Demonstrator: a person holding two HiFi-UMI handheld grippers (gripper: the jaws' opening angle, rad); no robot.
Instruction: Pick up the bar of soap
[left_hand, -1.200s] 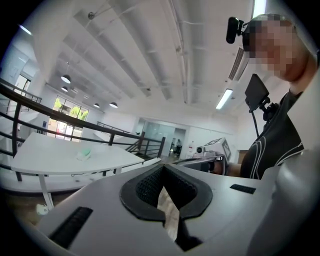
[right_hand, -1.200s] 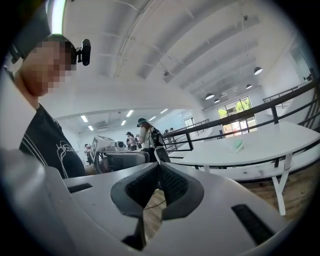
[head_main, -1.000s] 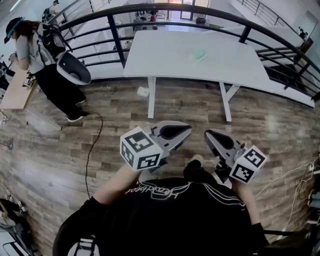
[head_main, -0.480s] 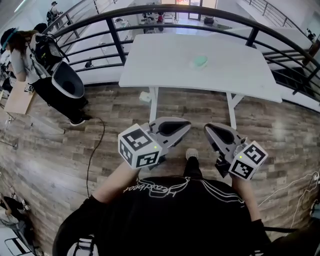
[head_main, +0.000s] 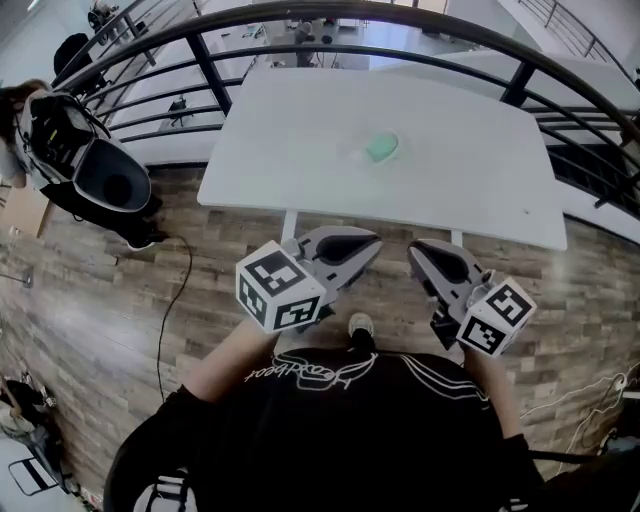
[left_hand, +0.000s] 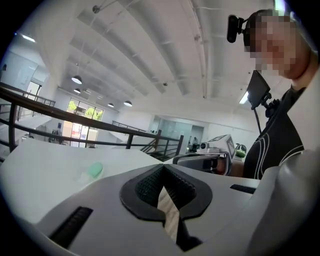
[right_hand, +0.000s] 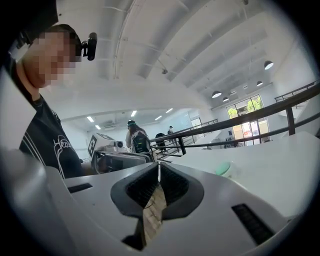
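A pale green bar of soap (head_main: 381, 147) lies near the middle of a white table (head_main: 300, 170). It also shows in the left gripper view (left_hand: 94, 170) and the right gripper view (right_hand: 223, 168). My left gripper (head_main: 376, 242) and right gripper (head_main: 415, 252) are held side by side just short of the table's near edge, well away from the soap. Both point roughly level toward the table. The left gripper (left_hand: 162, 166) has its jaws touching at the tips with nothing between them. So does the right gripper (right_hand: 158, 164).
A curved black railing (head_main: 200, 60) runs behind and around the table. A person with a dark backpack (head_main: 50, 120) stands at the left by a grey tub-shaped object (head_main: 112, 182). A black cable (head_main: 165, 300) trails over the wooden floor (head_main: 90, 330).
The table and soap have come closer and lower in the head view. Both grippers have travelled toward the table's near edge, side by side and still shut.
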